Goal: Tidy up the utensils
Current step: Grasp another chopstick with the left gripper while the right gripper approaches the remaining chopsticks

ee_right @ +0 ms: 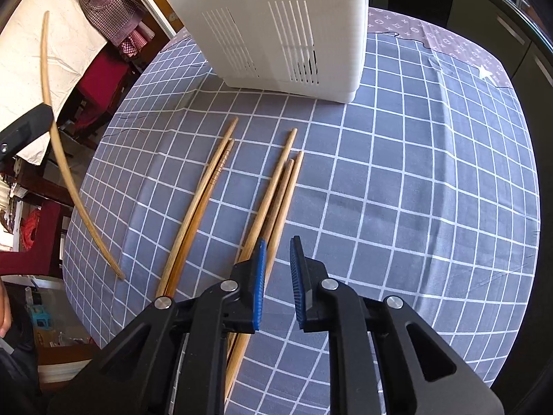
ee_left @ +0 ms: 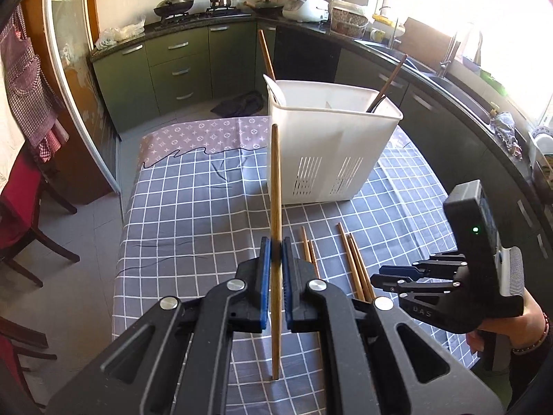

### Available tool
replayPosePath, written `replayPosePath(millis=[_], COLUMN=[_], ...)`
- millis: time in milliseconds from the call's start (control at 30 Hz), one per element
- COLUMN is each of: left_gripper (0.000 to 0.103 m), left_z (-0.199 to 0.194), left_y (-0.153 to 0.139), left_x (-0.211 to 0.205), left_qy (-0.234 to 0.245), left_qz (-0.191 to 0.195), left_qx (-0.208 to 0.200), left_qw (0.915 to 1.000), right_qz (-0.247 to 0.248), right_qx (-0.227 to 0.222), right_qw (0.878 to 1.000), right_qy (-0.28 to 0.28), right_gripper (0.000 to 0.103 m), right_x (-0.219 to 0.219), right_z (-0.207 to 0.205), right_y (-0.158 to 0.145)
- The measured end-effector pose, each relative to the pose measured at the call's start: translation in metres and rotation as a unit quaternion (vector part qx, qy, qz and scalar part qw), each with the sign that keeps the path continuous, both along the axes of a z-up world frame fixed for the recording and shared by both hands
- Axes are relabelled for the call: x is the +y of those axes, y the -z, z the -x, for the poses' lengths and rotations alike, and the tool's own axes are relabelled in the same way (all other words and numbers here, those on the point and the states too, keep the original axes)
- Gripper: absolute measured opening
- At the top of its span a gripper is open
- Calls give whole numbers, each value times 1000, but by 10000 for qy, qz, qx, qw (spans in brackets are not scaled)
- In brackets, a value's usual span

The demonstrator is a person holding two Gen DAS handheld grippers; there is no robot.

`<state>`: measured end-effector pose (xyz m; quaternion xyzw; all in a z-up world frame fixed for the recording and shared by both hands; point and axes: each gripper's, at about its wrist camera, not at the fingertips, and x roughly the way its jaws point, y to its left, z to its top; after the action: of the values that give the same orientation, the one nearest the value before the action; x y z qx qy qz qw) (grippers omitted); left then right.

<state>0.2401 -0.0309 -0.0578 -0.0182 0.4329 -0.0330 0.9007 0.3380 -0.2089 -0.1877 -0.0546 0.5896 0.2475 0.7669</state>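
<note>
My left gripper (ee_left: 275, 246) is shut on a wooden chopstick (ee_left: 275, 186), holding it above the table so that it runs up the middle of the left wrist view. The same chopstick (ee_right: 64, 169) shows at the left of the right wrist view. Behind it stands the white slotted utensil holder (ee_left: 331, 145) with a white spoon (ee_left: 273, 90) and two sticks inside. Several loose chopsticks (ee_right: 276, 190) lie on the checked tablecloth (ee_right: 414, 207), a pair (ee_right: 204, 200) to their left. My right gripper (ee_right: 278, 243) hovers low over their near ends, narrowly open with nothing between its pads.
The right gripper (ee_left: 376, 276) and the hand (ee_left: 518, 325) holding it fill the lower right of the left wrist view. Green kitchen cabinets (ee_left: 179, 65) and a counter ring the table. Red chairs (ee_left: 20, 207) stand off the table's left edge.
</note>
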Motion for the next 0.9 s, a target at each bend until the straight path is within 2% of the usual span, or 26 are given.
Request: replayPosePath(millis=[133, 400, 700, 900], left_gripper=[7, 7, 7, 7], left_z=[7, 14, 15, 16], left_y=[-7, -10, -10, -10], left_x=[1, 2, 1, 1], left_qy=[39, 89, 111, 116], left_qz=[-15, 16, -6, -22], left_qx=[-155, -173, -161, -160], left_qw=[9999, 9998, 9998, 9998], right_qz=[113, 375, 256, 421], right_qx=[30, -81, -4, -28], right_qw=[9999, 9992, 9996, 9990], right_qy=[2, 127, 112, 158], right_gripper=[15, 15, 15, 15], right_x=[6, 3, 2, 4], right_z=[-3, -5, -3, -5], right_y=[6, 6, 4, 5])
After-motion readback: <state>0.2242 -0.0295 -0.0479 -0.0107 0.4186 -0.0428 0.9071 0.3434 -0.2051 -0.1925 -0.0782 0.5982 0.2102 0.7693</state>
